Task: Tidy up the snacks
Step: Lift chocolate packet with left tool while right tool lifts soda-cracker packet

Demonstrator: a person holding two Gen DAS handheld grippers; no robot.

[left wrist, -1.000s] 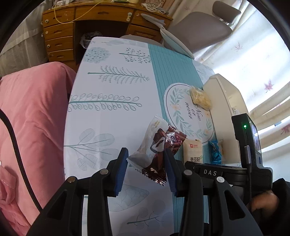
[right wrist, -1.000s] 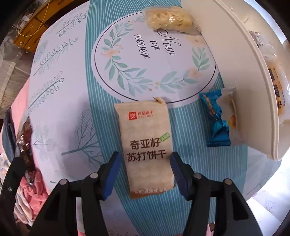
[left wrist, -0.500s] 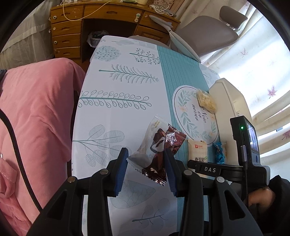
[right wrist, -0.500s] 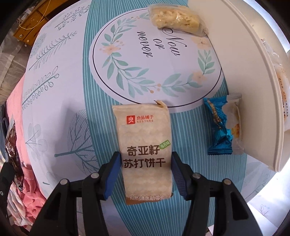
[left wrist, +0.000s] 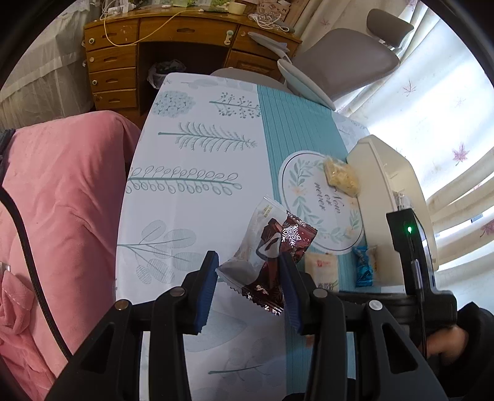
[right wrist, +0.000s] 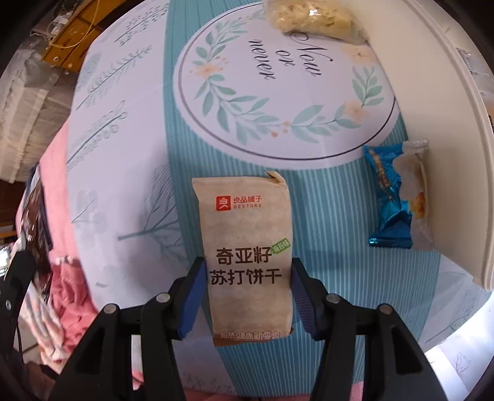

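Step in hand: picking up snacks to put away.

Left gripper [left wrist: 248,285] holding dark red snack packet [left wrist: 278,253] tight between blue pads, lifted above tablecloth [left wrist: 191,160], lower middle of left wrist view.

Right gripper [right wrist: 245,291] pointing down, jaws sitting on both sides of tan soda cracker pack [right wrist: 247,246], pads right at pack edges; looks like grasping, pack lying flat on teal stripe, lower middle of frame.

Blue wrapped snack [right wrist: 390,200] lying against white bin [right wrist: 432,129], right side. Yellow snack bag [right wrist: 315,15] at top edge.

Next, I think: squeeze cracker pack firmly, lift straight, carry to white bin.
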